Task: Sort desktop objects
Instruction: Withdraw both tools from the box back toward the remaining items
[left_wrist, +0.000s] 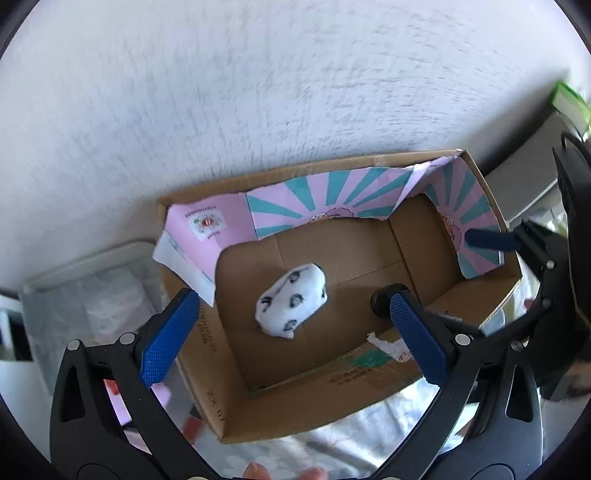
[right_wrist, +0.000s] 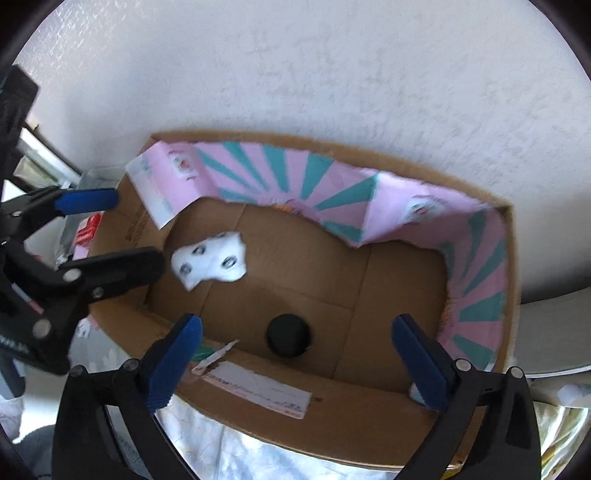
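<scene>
Cardboard box (left_wrist: 221, 417) against white textured wall (left_wrist: 221, 92), pink-teal striped paper liner (left_wrist: 332, 192) along box's far and side walls. Left gripper (left_wrist: 295, 332) over box, jaws spread wide, nothing between pads. Right gripper (right_wrist: 297, 354) over box near wall, jaws wide too, empty. White sock bundle with dark prints (left_wrist: 291, 304) lying on box floor, left-centre. Black round lid-like object (right_wrist: 289, 334) on box floor near front wall, well apart from sock. Clear plastic bin (left_wrist: 92, 291) left of box, outside.
</scene>
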